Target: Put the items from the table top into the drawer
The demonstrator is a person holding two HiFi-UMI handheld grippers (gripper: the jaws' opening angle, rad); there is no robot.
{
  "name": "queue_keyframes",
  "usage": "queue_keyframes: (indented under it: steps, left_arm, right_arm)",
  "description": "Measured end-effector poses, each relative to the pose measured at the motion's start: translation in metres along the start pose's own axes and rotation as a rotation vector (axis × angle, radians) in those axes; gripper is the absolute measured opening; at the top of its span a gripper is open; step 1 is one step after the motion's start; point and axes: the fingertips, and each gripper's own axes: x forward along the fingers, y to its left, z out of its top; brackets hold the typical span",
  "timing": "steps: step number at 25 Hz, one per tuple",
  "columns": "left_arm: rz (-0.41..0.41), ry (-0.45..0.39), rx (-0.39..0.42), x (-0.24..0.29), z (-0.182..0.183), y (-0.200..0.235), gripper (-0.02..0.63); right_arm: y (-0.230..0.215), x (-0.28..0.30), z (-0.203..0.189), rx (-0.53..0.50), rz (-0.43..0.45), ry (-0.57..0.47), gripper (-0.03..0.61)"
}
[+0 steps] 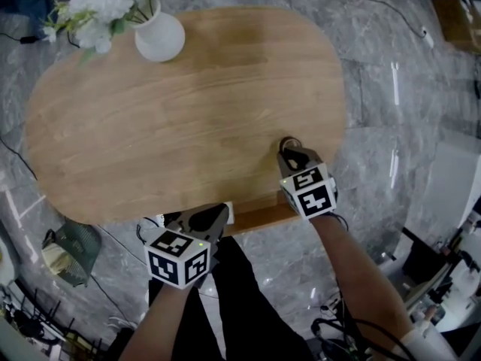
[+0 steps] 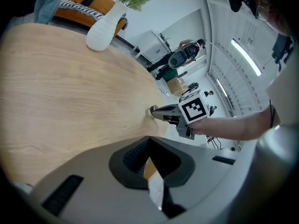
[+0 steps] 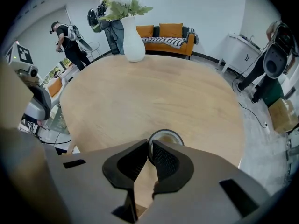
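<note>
The table (image 1: 188, 104) is pale honey wood with fine streaked grain; at its 11 o'clock a plain white vase (image 1: 159, 36) holds white flowers (image 1: 105, 2) with green leaves, and the floor (image 1: 391, 89) around is grey veined in white. The left gripper (image 1: 214, 215) and right gripper (image 1: 289, 149) are grey, each with a white cube of black square markers. At the table's 4 o'clock the small ring (image 3: 164, 135) shows a dark rim around tan.

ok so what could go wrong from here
1. The right gripper pinches only one side of the ring-shaped item's rim, so it may swing or slip on lifting.
2. It sits close to the table's near edge; if dropped it could roll off onto the floor.
3. Beside the shut left gripper, only a narrow wooden strip, perhaps the drawer, shows below the edge; the gap may be too tight.
</note>
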Motion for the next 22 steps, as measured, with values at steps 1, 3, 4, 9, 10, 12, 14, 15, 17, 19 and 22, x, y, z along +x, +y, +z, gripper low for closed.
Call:
queue_keyframes:
  steps: [1,3,4,9,10,12,14,15,17,19,22]
  left_arm:
    - [-0.004,0.003,0.006,0.000,0.000,0.000,0.002]
    - [-0.010,0.011,0.017,-0.001,-0.001,-0.001,0.002]
    - [-0.012,0.016,0.022,-0.001,-0.002,-0.001,0.002]
    - [-0.020,0.042,0.044,-0.007,-0.011,0.003,0.002]
    - [-0.023,0.048,0.049,-0.008,-0.013,0.003,0.002]
    - [-0.028,0.062,0.058,-0.009,-0.021,0.002,0.002]
    - [-0.032,0.077,0.067,-0.010,-0.028,0.001,0.002]
    - [-0.035,0.083,0.072,-0.010,-0.031,0.001,0.002]
    - [-0.043,0.091,0.082,-0.012,-0.037,-0.001,0.002]
    - [-0.050,0.101,0.091,-0.014,-0.043,-0.003,0.002]
    - [-0.055,0.115,0.104,-0.017,-0.051,-0.005,0.002]
  right_arm:
    - [0.001,-0.001,0.000,0.004,-0.002,-0.003,0.058]
    - [0.004,-0.004,-0.003,0.023,-0.003,-0.008,0.058]
    - [0.007,-0.005,-0.005,0.038,-0.001,-0.009,0.058]
    - [0.026,-0.011,-0.018,0.099,0.002,-0.020,0.058]
    - [0.030,-0.013,-0.020,0.105,0.001,-0.024,0.058]
    - [0.039,-0.017,-0.028,0.118,0.000,-0.027,0.058]
    - [0.047,-0.019,-0.036,0.130,-0.001,-0.027,0.058]
    - [0.051,-0.020,-0.040,0.137,-0.003,-0.026,0.058]
    - [0.057,-0.022,-0.047,0.153,-0.007,-0.026,0.058]
    - [0.064,-0.026,-0.055,0.173,-0.010,-0.025,0.058]
    - [0.075,-0.031,-0.067,0.196,-0.013,-0.023,0.058]
